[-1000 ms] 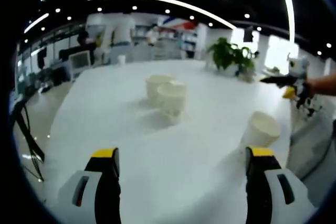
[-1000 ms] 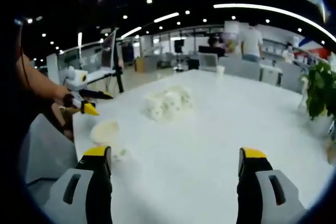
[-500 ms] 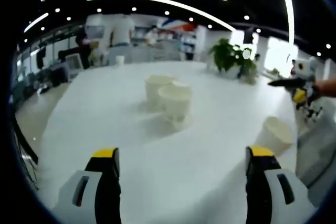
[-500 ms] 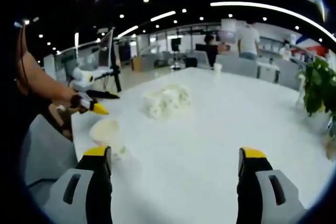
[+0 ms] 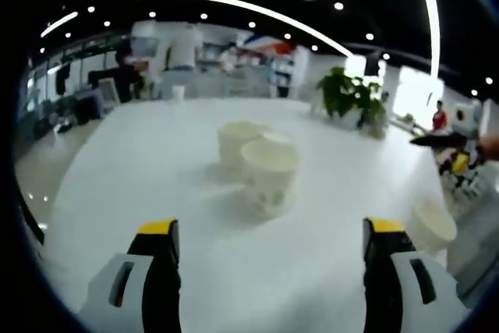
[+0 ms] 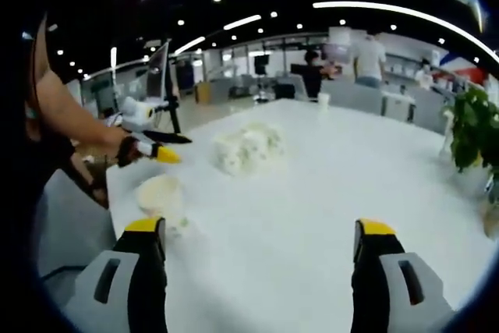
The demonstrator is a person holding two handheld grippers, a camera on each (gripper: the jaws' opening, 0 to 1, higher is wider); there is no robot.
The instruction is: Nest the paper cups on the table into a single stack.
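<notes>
Blurred cup cluster (image 6: pixel 248 150) mid-table

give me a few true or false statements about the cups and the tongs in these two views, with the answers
1. The left tongs are shut on a paper cup. False: their jaws stand wide apart with nothing between them.
2. A cluster of paper cups stands upright near the middle of the white table. True.
3. A single paper cup stands apart from the cluster, near the table's edge. True.
4. All the cups are already nested in one stack. False: the cluster stands side by side and the single cup is separate.
5. The right tongs are open and empty. True.
6. A potted plant stands in the middle of the cup cluster. False: it is at the table's far side.
</notes>
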